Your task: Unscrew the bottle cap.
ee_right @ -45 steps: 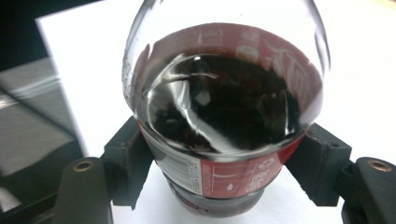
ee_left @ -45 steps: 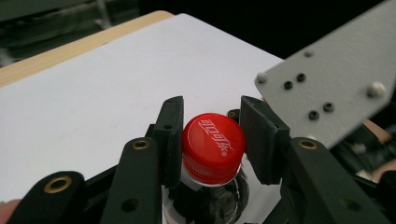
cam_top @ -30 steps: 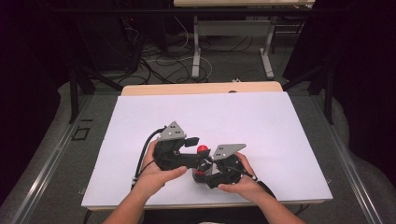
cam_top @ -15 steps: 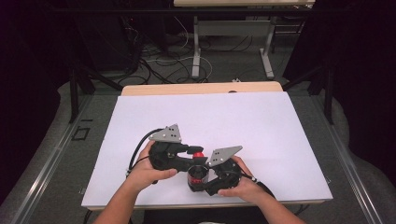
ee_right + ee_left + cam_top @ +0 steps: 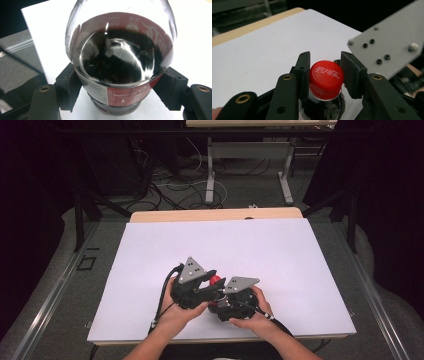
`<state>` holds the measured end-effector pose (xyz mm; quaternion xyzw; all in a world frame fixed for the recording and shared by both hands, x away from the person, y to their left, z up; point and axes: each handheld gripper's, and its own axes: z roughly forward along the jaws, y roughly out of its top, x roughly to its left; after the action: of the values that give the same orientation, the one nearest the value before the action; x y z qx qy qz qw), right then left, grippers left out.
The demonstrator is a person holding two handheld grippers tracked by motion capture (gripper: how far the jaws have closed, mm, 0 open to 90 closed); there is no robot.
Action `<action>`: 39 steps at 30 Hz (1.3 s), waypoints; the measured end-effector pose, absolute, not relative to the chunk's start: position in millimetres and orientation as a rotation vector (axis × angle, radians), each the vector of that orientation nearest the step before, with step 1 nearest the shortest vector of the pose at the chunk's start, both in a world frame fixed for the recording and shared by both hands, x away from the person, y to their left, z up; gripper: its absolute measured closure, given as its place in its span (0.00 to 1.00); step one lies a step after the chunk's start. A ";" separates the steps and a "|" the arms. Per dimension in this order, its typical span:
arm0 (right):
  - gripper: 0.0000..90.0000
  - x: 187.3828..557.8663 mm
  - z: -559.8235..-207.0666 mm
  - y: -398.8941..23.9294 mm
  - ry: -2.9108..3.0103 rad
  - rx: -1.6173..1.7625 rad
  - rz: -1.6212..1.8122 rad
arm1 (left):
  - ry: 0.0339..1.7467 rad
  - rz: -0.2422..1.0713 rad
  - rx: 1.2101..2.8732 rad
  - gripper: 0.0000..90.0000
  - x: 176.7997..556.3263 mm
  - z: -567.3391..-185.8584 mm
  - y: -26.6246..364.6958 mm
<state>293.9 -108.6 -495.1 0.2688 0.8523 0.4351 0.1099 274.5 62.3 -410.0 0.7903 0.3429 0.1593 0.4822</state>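
A clear plastic bottle (image 5: 120, 62) of dark liquid is held over the near middle of the desk (image 5: 280, 250), between the two hands. In the right gripper view its rounded shoulder bulges toward the camera, smooth and glossy, with a red printed label band wrapped around the body. The cap (image 5: 325, 78) is red plastic, round, ribbed along its skirt, with white lettering on its flat top. In the high view the cap (image 5: 215, 281) shows as a small red spot between the two grippers.

The left gripper (image 5: 325, 75) has its fingers (image 5: 304, 72) clenched on the cap: the two black, matte, block-shaped pads stand one on each side of the ribbed skirt and press against it. The jaws have just been closing, with the cap between them. In the high view the left gripper (image 5: 210, 282) points toward the right gripper, and a grey three-cornered metal plate sits on its body.

The right gripper (image 5: 120, 100) has its fingers (image 5: 68, 86) clenched on the bottle body: the black pads bear on the label band from opposite sides. In the high view the right gripper (image 5: 220, 301) lies just beside the left, with its own flat grey plate on top.

The desk top is covered by a smooth white sheet; a strip of pale wood shows along its far edge. Black cables trail from both grippers toward the near edge.
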 end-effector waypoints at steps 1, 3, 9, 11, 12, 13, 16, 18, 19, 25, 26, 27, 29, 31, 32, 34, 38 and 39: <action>0.32 295.2 -496.5 -108.7 2.502 0.811 1.279 | 0.856 0.406 1.920 0.69 274.0 -410.7 60.2; 0.32 295.7 -496.8 -109.1 2.502 0.814 1.274 | 0.892 0.409 1.906 0.69 274.1 -411.3 57.9; 0.32 298.5 -496.8 -111.6 2.521 0.799 1.317 | 0.859 0.357 1.930 0.60 280.9 -405.4 66.5; 0.32 299.4 -495.6 -113.4 2.553 0.781 1.349 | 0.812 0.304 1.931 0.53 284.5 -401.9 74.9; 0.32 300.1 -495.2 -114.3 2.567 0.760 1.356 | 0.781 0.274 1.930 0.51 286.5 -399.7 80.9; 0.32 300.0 -494.4 -114.6 2.581 0.753 1.367 | 0.745 0.241 1.935 0.50 288.5 -398.2 85.7; 0.32 299.5 -492.9 -114.8 2.620 0.699 1.386 | 0.565 0.042 1.998 0.48 296.7 -396.4 100.1; 0.32 298.2 -492.5 -113.6 2.635 0.656 1.397 | 0.517 0.039 2.014 0.49 298.5 -397.0 102.1; 0.32 297.4 -491.6 -113.2 2.664 0.635 1.395 | 0.470 0.036 2.027 0.49 299.7 -398.4 103.2; 0.32 293.3 -493.1 -108.4 2.683 0.571 1.413 | 0.358 -0.017 2.057 0.57 308.2 -404.9 108.0; 0.32 292.7 -493.4 -107.9 2.680 0.570 1.417 | 0.356 -0.031 2.047 0.58 309.2 -405.6 108.8; 0.32 292.5 -493.4 -107.6 2.682 0.568 1.419 | 0.352 -0.036 2.040 0.60 310.0 -406.2 109.2; 0.32 292.5 -493.6 -107.3 2.682 0.562 1.420 | 0.349 -0.049 2.030 0.64 310.6 -407.4 109.0; 0.32 292.3 -493.7 -107.2 2.682 0.560 1.417 | 0.337 -0.049 2.029 0.65 310.2 -408.7 107.5; 0.32 292.1 -493.9 -107.1 2.687 0.567 1.415 | 0.341 -0.047 2.023 0.67 309.6 -409.4 106.6; 0.32 292.3 -494.1 -107.0 2.691 0.575 1.410 | 0.351 -0.032 2.020 0.68 308.5 -410.0 105.2; 0.32 293.3 -494.7 -107.5 2.650 0.630 1.402 | 0.423 0.029 2.013 0.68 303.7 -409.8 100.9; 0.32 293.3 -494.7 -107.5 2.650 0.630 1.402 | 0.449 0.052 2.009 0.68 302.4 -409.5 99.2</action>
<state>293.3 -107.5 -494.7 0.2056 0.8644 0.4572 0.0390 302.4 99.2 -409.5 0.8362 0.1867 0.0217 0.5152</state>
